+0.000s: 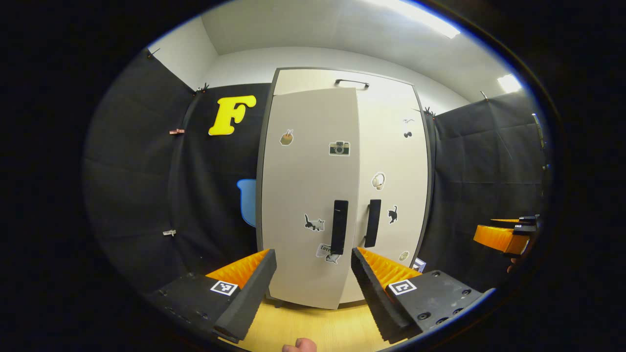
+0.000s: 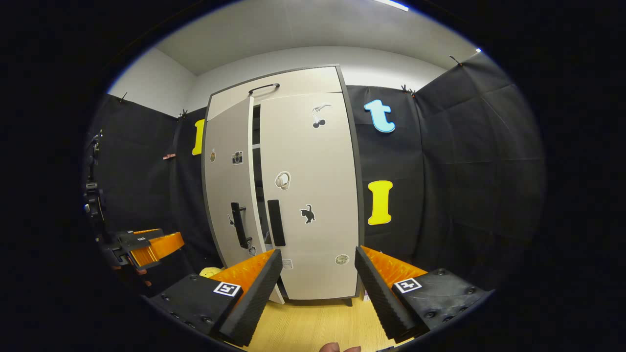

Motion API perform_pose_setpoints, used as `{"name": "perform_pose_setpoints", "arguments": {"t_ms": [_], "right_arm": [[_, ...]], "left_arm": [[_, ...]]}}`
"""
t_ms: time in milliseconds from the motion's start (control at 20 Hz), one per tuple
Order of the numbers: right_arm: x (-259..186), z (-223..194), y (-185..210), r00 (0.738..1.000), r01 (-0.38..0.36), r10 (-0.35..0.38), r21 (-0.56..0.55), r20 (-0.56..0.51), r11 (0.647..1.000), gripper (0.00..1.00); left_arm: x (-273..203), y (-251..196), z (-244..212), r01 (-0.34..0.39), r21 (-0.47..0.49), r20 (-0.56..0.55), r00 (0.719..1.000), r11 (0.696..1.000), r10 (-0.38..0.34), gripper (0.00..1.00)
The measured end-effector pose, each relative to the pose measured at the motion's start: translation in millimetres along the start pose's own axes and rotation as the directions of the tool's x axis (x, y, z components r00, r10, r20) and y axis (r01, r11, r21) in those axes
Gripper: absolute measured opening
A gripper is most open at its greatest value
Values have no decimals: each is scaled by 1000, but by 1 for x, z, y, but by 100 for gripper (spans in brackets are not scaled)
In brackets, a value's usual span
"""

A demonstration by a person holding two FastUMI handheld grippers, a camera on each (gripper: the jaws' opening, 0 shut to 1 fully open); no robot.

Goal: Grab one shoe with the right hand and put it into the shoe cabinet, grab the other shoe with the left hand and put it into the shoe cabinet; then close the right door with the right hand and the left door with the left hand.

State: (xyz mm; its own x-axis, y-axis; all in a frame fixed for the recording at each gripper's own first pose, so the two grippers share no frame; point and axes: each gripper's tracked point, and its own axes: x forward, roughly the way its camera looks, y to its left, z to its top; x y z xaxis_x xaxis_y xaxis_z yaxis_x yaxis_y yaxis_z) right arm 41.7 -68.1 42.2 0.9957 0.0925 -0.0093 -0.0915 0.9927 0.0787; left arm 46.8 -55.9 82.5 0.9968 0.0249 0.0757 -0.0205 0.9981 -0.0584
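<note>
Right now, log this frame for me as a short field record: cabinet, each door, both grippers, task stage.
cabinet: tall shoe cabinet standing on a wood floor
right door: right door looks closed
left door: left door ajar, a dark gap beside it
handles: a dark vertical handle on each door
left gripper: left gripper open, empty, facing the left door
right gripper: right gripper open, empty, facing the right door
shoes: cannot tell
task stage: left door not yet closed
</note>
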Motion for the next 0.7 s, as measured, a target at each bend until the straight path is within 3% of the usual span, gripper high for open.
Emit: {"name": "perform_pose_setpoints", "arguments": {"t_ms": [700], "right_arm": [[-5, -4, -1, 1000, -8, 9, 13, -5, 1000, 98]], "left_arm": [[-10, -13, -10, 17, 24, -17, 1000, 1000, -16, 95]]}}
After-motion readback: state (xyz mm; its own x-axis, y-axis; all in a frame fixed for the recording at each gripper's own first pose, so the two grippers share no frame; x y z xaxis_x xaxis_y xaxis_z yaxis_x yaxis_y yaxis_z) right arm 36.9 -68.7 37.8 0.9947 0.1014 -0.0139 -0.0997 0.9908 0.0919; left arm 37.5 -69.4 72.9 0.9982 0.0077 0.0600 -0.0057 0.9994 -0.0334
